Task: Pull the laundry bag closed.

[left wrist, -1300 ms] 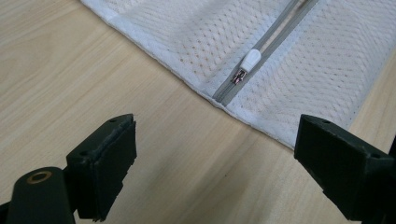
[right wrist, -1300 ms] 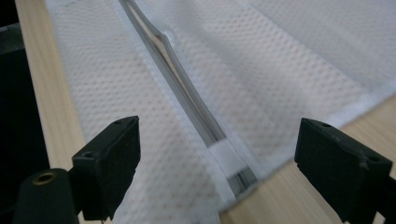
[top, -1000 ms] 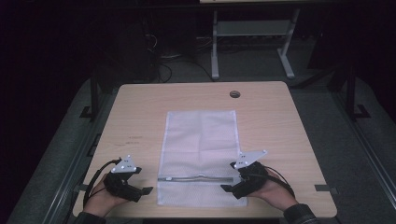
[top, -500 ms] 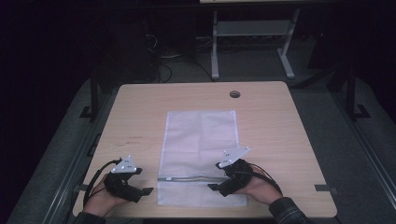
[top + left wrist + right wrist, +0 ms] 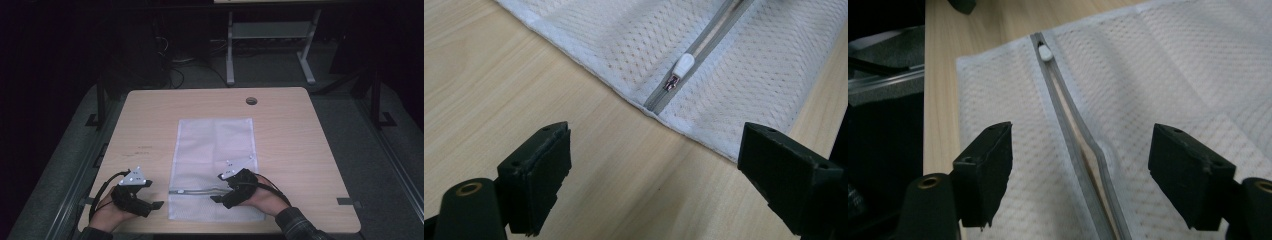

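A white mesh bag [image 5: 215, 150] lies flat on the wooden table [image 5: 300, 130], with a grey zipper [image 5: 197, 191] across its near end. My right gripper [image 5: 218, 188] hovers over the zipper's right part. In the right gripper view the jaws [image 5: 1083, 135] are open and straddle the partly open zipper [image 5: 1073, 150] without touching it. They have just been closing a little. The white zipper pull [image 5: 1044, 52] sits at the far end. My left gripper [image 5: 153, 194] rests off the bag's left edge, open [image 5: 659, 140], with the pull [image 5: 684, 66] ahead of it.
A round cable hole [image 5: 251, 101] sits in the table's far side. Beyond the table stands a metal desk frame [image 5: 270, 35] over a dark floor with cables. The table's near edge runs just under both hands.
My right gripper has slid left from the bag's right edge onto the bag, over the zipper. The left gripper has stayed where it was.
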`<state>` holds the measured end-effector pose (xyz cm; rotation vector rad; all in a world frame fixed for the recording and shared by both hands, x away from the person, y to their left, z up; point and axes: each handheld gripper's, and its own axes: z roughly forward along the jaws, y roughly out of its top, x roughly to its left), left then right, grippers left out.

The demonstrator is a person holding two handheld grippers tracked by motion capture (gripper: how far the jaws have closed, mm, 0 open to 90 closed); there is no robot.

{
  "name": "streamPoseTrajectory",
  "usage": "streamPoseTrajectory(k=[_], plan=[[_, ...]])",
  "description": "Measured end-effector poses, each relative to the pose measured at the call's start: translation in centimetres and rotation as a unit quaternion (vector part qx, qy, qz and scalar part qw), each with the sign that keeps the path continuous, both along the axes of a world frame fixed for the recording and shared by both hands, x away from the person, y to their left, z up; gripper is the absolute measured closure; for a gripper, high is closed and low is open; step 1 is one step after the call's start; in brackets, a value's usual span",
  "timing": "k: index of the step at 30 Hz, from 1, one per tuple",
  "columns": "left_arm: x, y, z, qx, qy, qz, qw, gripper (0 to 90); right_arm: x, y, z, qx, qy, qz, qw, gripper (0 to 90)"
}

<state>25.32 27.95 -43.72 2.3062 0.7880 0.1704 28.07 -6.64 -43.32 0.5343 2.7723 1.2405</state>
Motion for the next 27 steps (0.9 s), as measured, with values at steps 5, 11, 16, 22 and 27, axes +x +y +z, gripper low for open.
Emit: streamPoseTrajectory(k=[5,11,16,22,27], plan=[[0.0,0.0,0.0,-0.001,0.002,-0.002,1.0,13.4,0.3,0.6,0.1,0.009,-0.001,0.003,1.0,29.9],[0.0,0.0,0.0,0.001,0.002,-0.003,1.0,13.4,0.8,1.8,0.3,0.012,-0.004,0.012,0.9998,33.4],[0.0,0.0,-0.1,0.002,0.002,-0.004,1.0,13.4,1.0,2.8,0.4,0.013,-0.004,0.019,0.9997,35.6],[0.0,0.1,-0.1,0.004,0.003,-0.006,1.0,13.4,1.4,3.6,0.5,0.019,-0.01,0.027,0.9994,39.2],[0.0,0.0,-0.2,0.005,0.003,-0.006,1.0,13.6,1.6,4.5,0.4,0.022,-0.01,0.036,0.9991,43.2]])
